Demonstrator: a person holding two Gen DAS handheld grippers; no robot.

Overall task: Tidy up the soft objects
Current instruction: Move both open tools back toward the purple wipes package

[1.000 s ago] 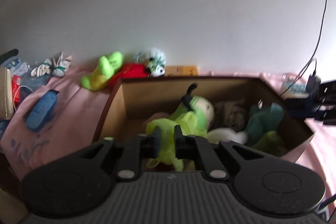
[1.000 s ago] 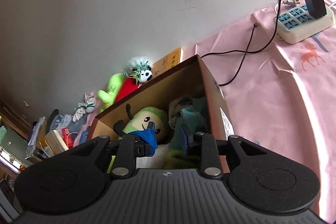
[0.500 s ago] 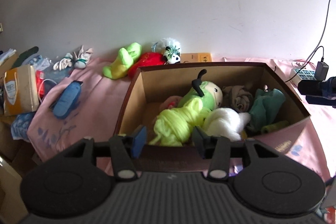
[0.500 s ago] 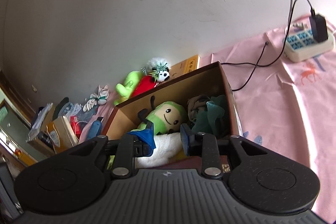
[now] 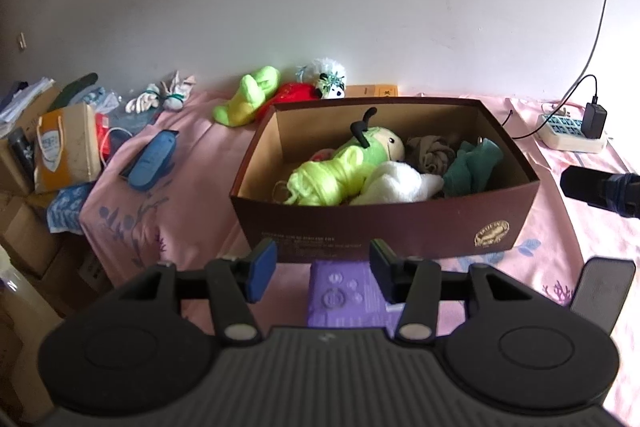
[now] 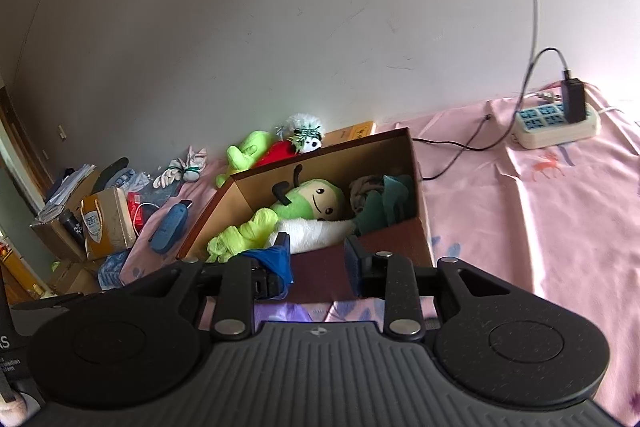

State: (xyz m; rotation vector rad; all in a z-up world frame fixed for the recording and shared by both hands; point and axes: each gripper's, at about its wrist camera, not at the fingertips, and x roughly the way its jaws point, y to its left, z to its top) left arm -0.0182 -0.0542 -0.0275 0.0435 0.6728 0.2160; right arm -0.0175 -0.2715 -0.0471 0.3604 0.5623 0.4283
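Tongs: left tongs released, jaws just spread, nothing between; right tongs parted and empty, torn blue pad on one finger.
Soft toys: green plush, yellow yarn, white fleece, teal cloth heaped in the cardboard box.
Around: box blocks both tongs; purple remote beneath the left.
Left view only: remote's buttons.
Right view only: plush's smiling face.

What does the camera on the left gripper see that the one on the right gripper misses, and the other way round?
Only the left view shows the purple box with round buttons lying flat in front of the brown cardboard box. Only the right view shows the orange deer print on the pink bedsheet. Both show the cardboard box, the green caterpillar plush inside it and the white power strip.
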